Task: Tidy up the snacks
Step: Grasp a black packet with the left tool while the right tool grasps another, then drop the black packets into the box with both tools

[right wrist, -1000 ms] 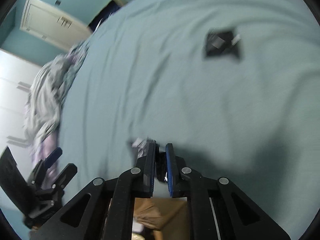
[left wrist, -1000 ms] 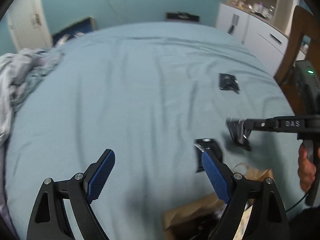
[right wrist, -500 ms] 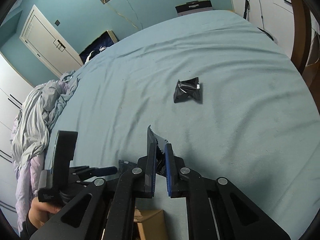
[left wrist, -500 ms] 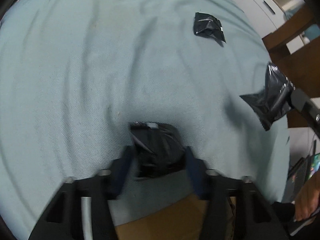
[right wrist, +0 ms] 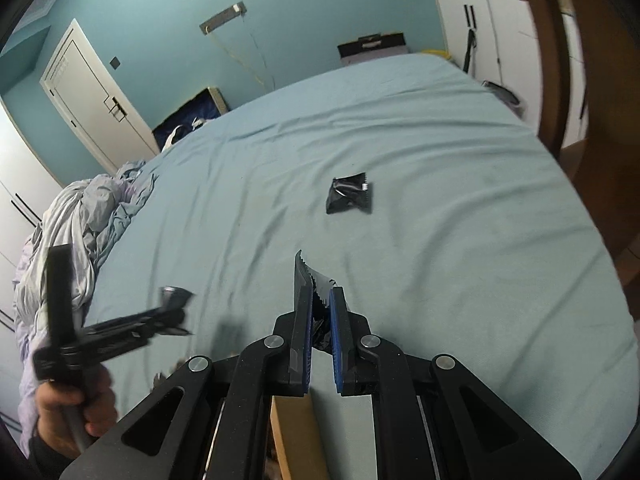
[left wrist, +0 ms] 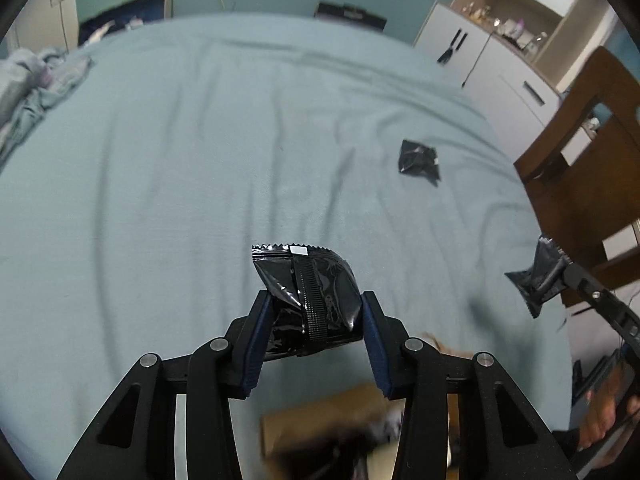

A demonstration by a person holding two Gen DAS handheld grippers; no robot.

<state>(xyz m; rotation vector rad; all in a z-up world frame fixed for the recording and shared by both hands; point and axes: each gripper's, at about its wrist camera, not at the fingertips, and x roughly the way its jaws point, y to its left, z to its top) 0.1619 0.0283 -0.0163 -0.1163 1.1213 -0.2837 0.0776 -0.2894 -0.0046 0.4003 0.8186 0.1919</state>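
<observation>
Half a second before, the left gripper (left wrist: 314, 314) was down low on the bed with its fingers around a black snack packet; at this moment it had come up, and the packet (left wrist: 308, 298) was up off the bed sheet (left wrist: 180, 168) with it. Its two blue pads were squeezing the packet from both sides, so the packet bulged up between them with its zigzag edge on top.

The right gripper (right wrist: 320, 316) was much as before. Its fingers were nearly pressed together, pinching a second black packet (right wrist: 308, 284) thin side on, also held up in the air.

One more black packet (right wrist: 350, 196) lay alone on the sheet, well apart from both grippers. A brown cardboard box (left wrist: 328, 416) sat just under the left gripper at the edge of the bed (blurry, so what was inside could not be told).

The step in hand looked like carrying both packets to the box. To do it well, both hands needed to keep squeezing the same amount, since the shiny wrappers could slip. Each gripper should be right over the opening before letting go. Going one at a time would keep the two tools from bumping. After that, the last packet would need fetching.
</observation>
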